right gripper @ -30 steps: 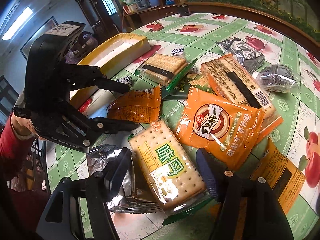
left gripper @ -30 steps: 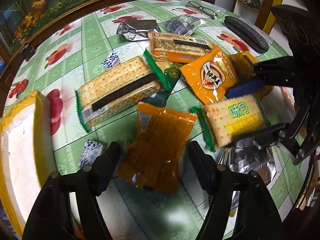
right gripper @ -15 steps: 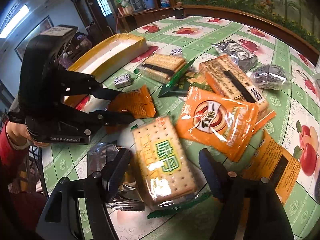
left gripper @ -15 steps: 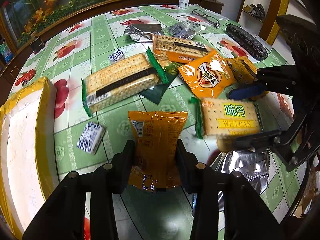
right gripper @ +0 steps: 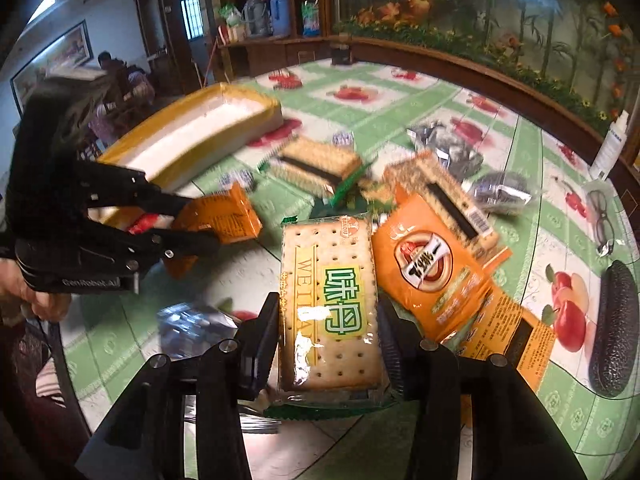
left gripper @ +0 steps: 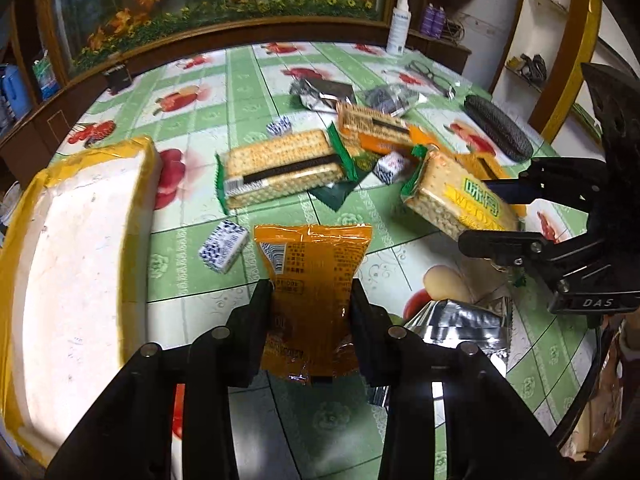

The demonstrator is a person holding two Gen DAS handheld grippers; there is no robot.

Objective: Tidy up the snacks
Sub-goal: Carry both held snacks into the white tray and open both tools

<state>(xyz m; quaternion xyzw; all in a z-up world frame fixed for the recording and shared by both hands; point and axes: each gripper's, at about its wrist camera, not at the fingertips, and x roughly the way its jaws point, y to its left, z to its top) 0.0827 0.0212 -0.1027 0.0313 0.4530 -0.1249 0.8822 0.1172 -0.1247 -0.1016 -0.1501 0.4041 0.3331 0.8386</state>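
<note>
My left gripper (left gripper: 311, 304) is shut on an orange snack packet (left gripper: 312, 276) and holds it above the table; it also shows in the right wrist view (right gripper: 218, 222). My right gripper (right gripper: 328, 324) is shut on a green-labelled cracker pack (right gripper: 330, 300), lifted and tilted, also in the left wrist view (left gripper: 460, 200). A yellow-rimmed white box (left gripper: 68, 256) lies at the left. More snacks lie mid-table: a green-edged cracker pack (left gripper: 280, 166), an orange-edged cracker pack (left gripper: 376, 126), an orange round-logo packet (right gripper: 432, 264).
Small blue-white candies (left gripper: 223, 245) lie near the box. Silver foil packets lie at the back (left gripper: 320, 94) and by the table's near edge (left gripper: 460, 324). A black glasses case (left gripper: 498, 128), spectacles (right gripper: 600, 216) and a white bottle (left gripper: 398, 26) sit at the far right.
Both grippers have lifted their packs off the table. The right gripper closed on the green-labelled cracker pack. The left one rose with the orange packet held.
</note>
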